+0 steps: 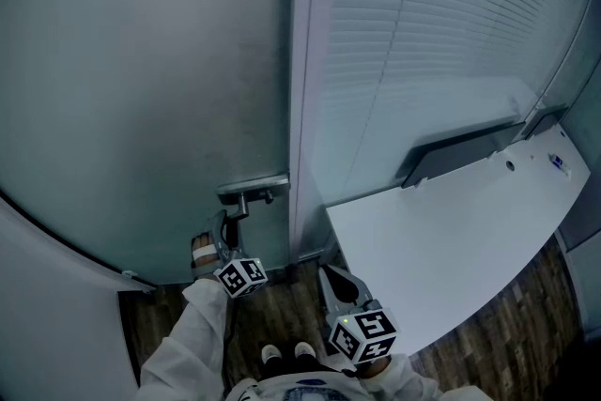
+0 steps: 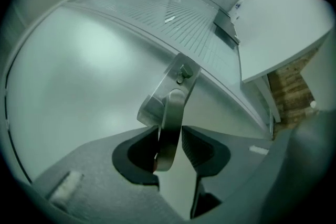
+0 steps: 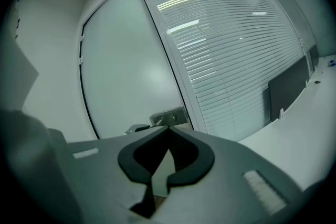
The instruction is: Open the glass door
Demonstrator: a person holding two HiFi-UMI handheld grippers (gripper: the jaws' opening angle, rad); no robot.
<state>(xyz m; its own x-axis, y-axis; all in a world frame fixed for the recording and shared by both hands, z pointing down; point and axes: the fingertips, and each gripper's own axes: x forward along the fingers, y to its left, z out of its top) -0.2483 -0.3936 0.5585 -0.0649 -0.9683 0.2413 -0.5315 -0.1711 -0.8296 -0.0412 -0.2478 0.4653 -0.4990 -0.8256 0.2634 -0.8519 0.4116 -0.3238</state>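
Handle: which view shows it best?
Left gripper view: the handle fills the centre, clamped between the jaws. Head view shows it small, just above the left gripper. Right gripper view shows mostly its plate, far off.

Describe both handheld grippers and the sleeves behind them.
The left claw and right claw are grey, with black padded inner faces tapering to tips. Each carries a white cube printed with black square markers. Both sleeves are white.

Glass door (image 1: 141,89) shuts off the front, handle (image 1: 252,191) jutting — white desk (image 1: 470,239) (corner near the frame (image 1: 302,108)) crowds the right; floor (image 1: 277,300) between lies open.
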